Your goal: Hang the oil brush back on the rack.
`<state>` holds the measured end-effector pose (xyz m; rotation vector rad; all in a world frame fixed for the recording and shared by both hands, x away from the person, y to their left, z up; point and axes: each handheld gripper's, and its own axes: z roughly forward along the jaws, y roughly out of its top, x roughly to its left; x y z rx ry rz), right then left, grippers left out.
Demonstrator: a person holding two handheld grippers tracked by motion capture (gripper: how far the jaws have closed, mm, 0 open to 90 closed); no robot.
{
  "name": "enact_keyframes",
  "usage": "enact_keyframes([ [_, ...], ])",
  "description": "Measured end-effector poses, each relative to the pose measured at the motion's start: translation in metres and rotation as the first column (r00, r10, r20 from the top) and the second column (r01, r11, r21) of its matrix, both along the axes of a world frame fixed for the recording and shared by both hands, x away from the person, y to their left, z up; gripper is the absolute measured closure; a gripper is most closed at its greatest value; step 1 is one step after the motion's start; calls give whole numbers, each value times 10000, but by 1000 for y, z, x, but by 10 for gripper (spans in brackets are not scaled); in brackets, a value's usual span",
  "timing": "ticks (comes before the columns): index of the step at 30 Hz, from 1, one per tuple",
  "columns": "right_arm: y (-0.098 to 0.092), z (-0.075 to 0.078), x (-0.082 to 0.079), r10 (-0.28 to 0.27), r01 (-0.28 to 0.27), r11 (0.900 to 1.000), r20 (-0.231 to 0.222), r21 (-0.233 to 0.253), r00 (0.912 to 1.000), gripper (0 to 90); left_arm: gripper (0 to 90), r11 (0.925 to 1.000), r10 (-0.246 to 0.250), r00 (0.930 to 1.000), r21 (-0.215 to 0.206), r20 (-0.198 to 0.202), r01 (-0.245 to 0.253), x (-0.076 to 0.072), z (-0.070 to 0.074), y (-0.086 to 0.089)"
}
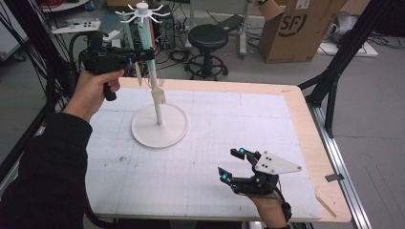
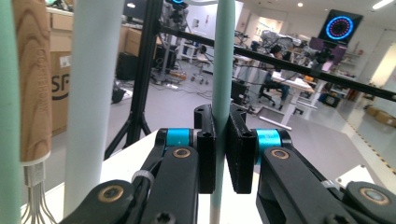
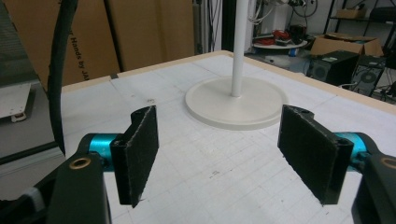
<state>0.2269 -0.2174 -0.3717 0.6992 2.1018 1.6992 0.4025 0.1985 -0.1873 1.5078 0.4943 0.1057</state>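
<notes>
Left gripper (image 1: 143, 53) is clamped on a mint green utensil handle (image 2: 222, 60), which runs straight up and down, hanging just beside the white rack (image 1: 158, 98) near its top hooks. The rack stands at the far left of the table (image 1: 296, 109), so the left hand is far nearer. Right gripper (image 1: 231, 164) rests spread wide, holding nothing (near the front edge). I count one rack, two green handles and one wooden handle (image 2: 31, 79).

The left gripper (image 1: 148, 53) was held high at the far left, its jaws pressed close together, gripped from below by the left hand (image 1: 93, 88) on a dark-sleeved forearm. The right gripper (image 1: 231, 164) rested low near the front edge, jaws spread wide apart, pointing left
</notes>
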Motion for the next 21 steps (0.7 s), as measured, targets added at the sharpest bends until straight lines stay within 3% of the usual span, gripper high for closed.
enact_keyframes([
  [6, -2, -2, 0, -87, 87, 9999, -29, 53, 10000, 281, 816, 9987, 506, 9984, 53, 250, -507, -1, -5, -1],
  [9, -4, -3, 0, -154, 154, 9998, -3, 81, 9999, 281, 673, 9965, 816, 9964, 186, 237, -821, -4, -11, 0],
  [12, -7, -4, -1, -261, 261, 9996, -44, 77, 9997, 281, 529, 9930, 1104, 9928, 365, 471, -1121, -10, -15, 2],
  [16, -11, -5, 0, -435, 435, 9989, -11, 162, 9991, 281, 421, 9842, 1644, 9827, 517, 858, -1692, -23, -20, 6],
  [21, -15, -5, -1, -560, 559, 9981, 4, 246, 9984, 281, 349, 9751, 2068, 9701, 548, 1274, -2151, -41, -32, 12],
])
